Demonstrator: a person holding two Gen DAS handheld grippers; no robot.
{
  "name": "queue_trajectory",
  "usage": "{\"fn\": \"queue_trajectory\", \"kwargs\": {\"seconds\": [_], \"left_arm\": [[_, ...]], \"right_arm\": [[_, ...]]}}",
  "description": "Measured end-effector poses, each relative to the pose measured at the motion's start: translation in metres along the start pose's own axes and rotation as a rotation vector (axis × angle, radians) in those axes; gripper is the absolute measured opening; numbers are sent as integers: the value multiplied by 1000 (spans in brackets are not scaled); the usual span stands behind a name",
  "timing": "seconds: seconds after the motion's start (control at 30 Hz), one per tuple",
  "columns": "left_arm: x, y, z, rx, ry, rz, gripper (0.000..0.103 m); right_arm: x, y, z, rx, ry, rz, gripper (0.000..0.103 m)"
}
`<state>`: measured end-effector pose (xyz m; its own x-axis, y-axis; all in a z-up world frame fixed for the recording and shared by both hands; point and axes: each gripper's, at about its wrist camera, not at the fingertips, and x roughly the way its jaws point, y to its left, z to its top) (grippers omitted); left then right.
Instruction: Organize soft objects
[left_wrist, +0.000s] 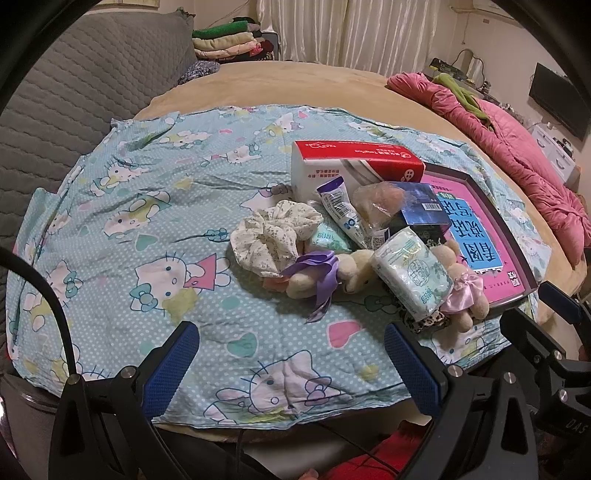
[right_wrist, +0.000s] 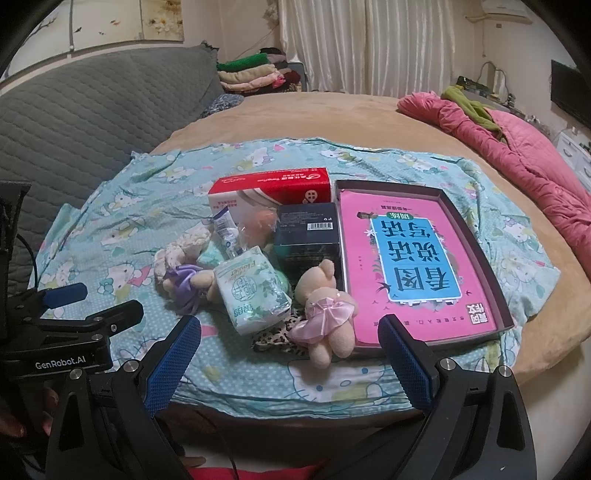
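Plush bear (right_wrist: 325, 306), crinkly tissue pack (right_wrist: 251, 295), frilly scrunchie (left_wrist: 273, 232)

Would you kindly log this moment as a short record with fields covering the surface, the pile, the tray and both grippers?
surface: Hello Kitty cloth spread over a tan bed
pile: floral scrunchie, tissue pack, bear in pink dress, bear with purple ribbon, tube, dark box, red and white box
tray: dark-rimmed tray beside the pile, lined with a pink sheet, nothing else in it
left gripper: open, empty, short of the pile
right gripper: open, empty, near the bear in pink dress
progress: nothing sorted yet
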<state>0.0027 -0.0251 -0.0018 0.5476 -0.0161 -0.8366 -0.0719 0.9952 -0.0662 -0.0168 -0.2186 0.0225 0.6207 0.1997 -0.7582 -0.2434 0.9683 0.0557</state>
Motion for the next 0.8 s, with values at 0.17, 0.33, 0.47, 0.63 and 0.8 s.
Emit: {"fn": "queue_trajectory", "kwargs": {"seconds": [0.17,0.33,0.47,0.63,0.8], "left_arm": [[2,5,0,-18,0,-16,101],[4,14,0,-48,5,-42,101],[9,25,1,-84,14,-52,101],[19,41,4,-135,30,-63,101],[31,55,15,-174,31,-70,101]], "right_arm": [[1,-1,-1,1,1,4,97],[4,0,-2,-7,-1,12,97],[9,1,-2,-10,3,22,97],[17,3,-3,-25,4,29,97],[27,9,-1,-62,-1,47,97]]}}
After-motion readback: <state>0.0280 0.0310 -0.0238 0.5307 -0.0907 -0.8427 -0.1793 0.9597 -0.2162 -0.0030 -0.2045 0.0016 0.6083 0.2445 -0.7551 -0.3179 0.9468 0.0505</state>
